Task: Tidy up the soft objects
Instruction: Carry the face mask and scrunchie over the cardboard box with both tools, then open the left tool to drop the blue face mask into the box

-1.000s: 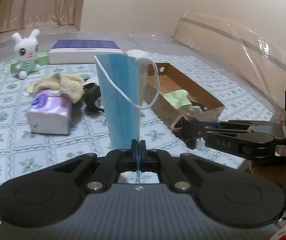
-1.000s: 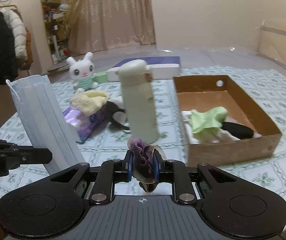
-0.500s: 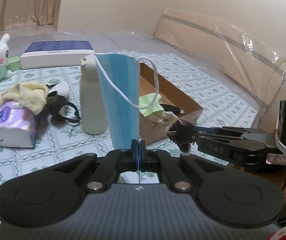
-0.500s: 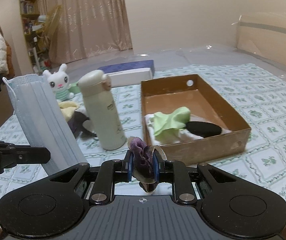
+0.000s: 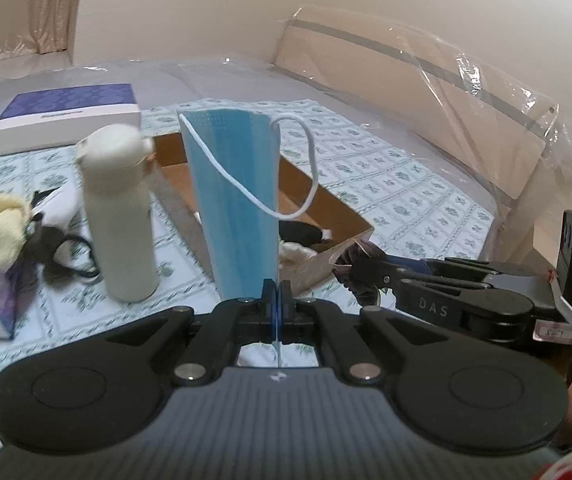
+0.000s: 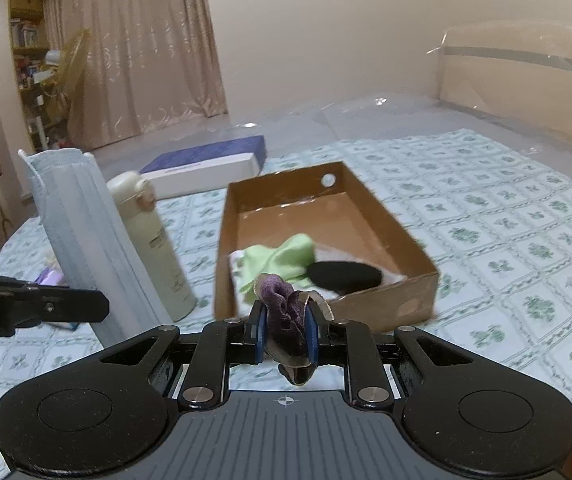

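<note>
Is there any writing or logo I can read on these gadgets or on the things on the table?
"DAS": on the right hand-held gripper, along its arm, seen from the left camera.
"ot.AI": on the left hand-held gripper, cut off at the picture's edge.
Print on the bottle: too blurred to read.
Lettering on the flat box: too blurred to read.

Purple scrunchie [image 6: 284, 320] clamped in right gripper [image 6: 285, 334], before cardboard box [image 6: 390, 304] with green cloth [image 6: 282, 256].

Readable marks:
- "DAS" in pale letters on side of right gripper [image 5: 360, 276], left wrist view.
- "ot.AI", cut off by frame edge, on left gripper [image 6: 98, 306], right wrist view.
- Print on cream bottle [image 6: 154, 248] too blurred to read.
</note>
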`<state>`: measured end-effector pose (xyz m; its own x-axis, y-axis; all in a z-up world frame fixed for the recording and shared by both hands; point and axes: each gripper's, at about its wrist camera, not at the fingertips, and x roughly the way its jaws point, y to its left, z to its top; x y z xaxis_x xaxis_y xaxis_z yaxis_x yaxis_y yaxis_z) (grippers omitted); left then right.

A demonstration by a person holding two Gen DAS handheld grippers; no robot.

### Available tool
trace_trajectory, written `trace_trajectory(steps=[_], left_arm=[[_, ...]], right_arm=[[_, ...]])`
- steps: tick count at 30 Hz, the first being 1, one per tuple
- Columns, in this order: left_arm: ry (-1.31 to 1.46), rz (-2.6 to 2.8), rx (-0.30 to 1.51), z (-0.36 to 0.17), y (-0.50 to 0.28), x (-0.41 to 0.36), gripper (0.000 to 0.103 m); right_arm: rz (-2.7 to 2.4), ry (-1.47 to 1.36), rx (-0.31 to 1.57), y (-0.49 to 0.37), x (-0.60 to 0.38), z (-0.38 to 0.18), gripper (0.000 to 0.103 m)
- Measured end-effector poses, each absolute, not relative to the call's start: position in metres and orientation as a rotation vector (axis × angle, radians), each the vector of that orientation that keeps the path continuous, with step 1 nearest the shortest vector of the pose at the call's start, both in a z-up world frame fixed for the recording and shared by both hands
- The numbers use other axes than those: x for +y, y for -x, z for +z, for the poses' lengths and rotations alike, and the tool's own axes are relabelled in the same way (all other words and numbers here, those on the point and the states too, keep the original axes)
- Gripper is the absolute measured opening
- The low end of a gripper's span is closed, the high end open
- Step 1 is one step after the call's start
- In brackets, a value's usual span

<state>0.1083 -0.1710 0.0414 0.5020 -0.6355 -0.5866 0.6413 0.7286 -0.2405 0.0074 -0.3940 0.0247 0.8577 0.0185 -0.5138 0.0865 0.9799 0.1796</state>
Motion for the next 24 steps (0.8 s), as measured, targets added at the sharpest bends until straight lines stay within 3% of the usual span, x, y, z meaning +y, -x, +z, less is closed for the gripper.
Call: trace_trajectory(steps=[24], left_arm=[[-0.063,-0.819,0.759,0.054,-0.230,-0.270,0.000]], right_arm=[[-0.068,-0.159,0.488,-0.071,-0.452,0.037,0.020]])
